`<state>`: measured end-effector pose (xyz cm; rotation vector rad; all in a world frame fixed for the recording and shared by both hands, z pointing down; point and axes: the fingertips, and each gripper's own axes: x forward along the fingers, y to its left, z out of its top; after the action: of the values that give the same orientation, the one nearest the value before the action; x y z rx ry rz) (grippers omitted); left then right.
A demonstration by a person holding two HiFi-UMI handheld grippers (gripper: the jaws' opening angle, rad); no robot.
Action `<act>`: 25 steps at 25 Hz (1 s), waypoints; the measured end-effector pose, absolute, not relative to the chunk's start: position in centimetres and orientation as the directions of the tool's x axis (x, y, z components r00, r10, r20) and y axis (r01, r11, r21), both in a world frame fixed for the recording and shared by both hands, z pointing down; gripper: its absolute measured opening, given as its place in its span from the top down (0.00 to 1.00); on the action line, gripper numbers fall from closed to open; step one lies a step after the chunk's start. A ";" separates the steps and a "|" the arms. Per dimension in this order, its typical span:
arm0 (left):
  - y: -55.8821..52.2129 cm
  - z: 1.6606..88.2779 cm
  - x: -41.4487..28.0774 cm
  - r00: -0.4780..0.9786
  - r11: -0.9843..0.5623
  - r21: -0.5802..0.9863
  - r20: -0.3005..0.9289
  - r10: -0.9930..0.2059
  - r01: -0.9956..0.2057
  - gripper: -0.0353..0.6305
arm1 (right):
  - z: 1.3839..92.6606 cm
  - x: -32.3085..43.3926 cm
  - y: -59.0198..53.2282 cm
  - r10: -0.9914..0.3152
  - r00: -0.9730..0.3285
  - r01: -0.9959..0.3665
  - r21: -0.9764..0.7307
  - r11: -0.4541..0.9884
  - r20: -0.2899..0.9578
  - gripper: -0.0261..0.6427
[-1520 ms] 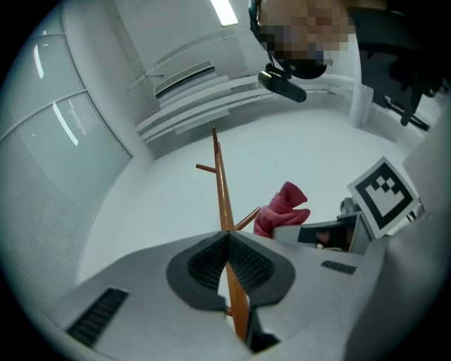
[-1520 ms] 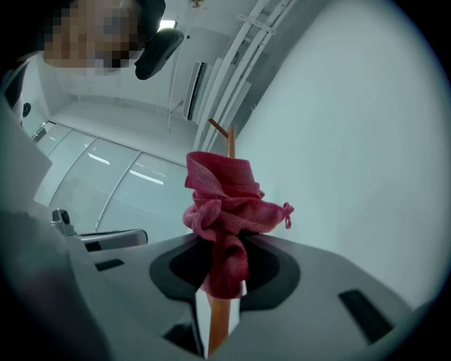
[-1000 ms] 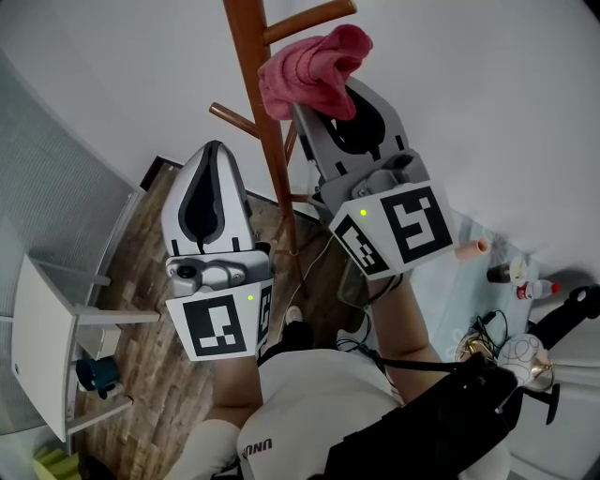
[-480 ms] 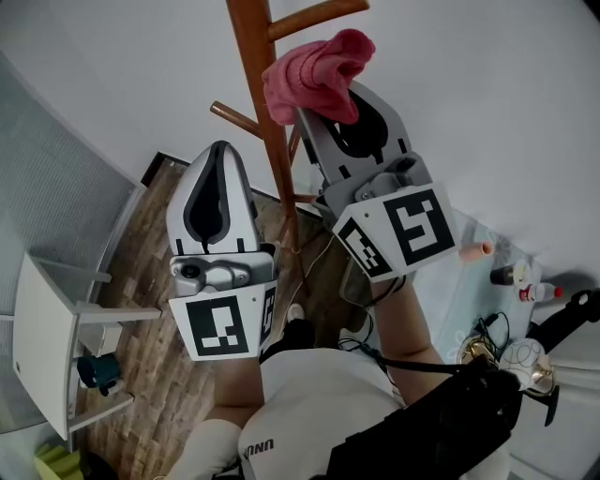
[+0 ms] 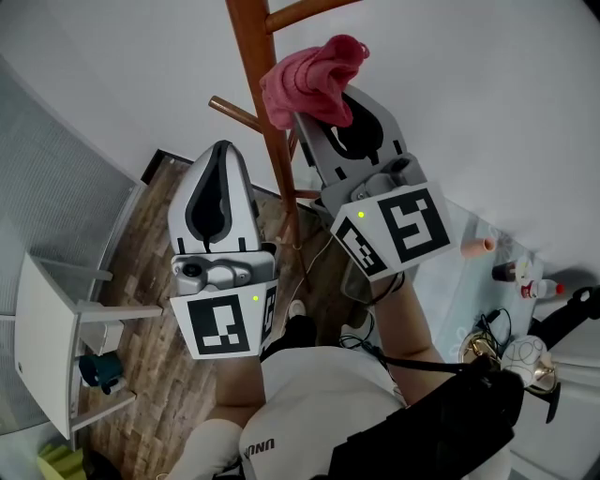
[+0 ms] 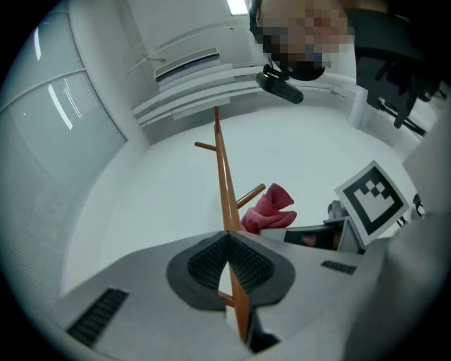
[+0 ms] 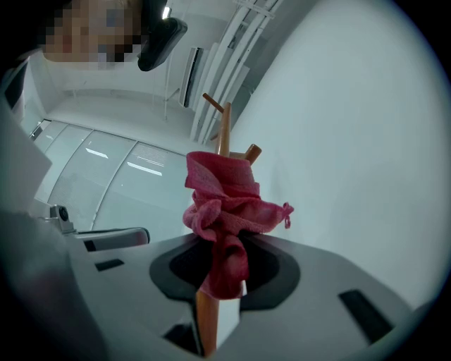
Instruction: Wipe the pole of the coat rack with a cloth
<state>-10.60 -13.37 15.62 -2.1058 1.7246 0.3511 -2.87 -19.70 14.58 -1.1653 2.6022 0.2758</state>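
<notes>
I am clamping the right gripper on the pink cloth, holding it against the pole at the pole's 3 o'clock side, near 12 o'clock in the head view. The left gripper, jaws together and empty, is hovering at the pole's 9 o'clock. Risk: only a fold appears pinched, so friction or a peg could be pulling it free.

The right gripper has slid the pink cloth a little way down the pole, so the gap between the cloth and the upper peg has widened slightly, and the cloth's bunched top sits flatter.
</notes>
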 end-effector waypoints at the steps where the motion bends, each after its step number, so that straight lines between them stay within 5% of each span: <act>1: -13.4 15.8 -10.6 0.209 -0.163 -0.141 -0.430 -0.878 -0.976 0.93 | 14.8 -2.9 -19.8 -0.700 -0.637 -0.751 0.059 0.657 -0.322 0.79; 25: -13.9 17.9 -10.2 0.213 -0.185 -0.108 -0.386 -0.898 -0.977 0.93 | 18.2 -3.1 -20.0 -0.727 -0.643 -0.754 0.034 0.656 -0.240 0.79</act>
<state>-10.20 -13.87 17.87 -2.1647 1.7536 0.3373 -3.12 -19.99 18.25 -1.2090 2.6672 0.1932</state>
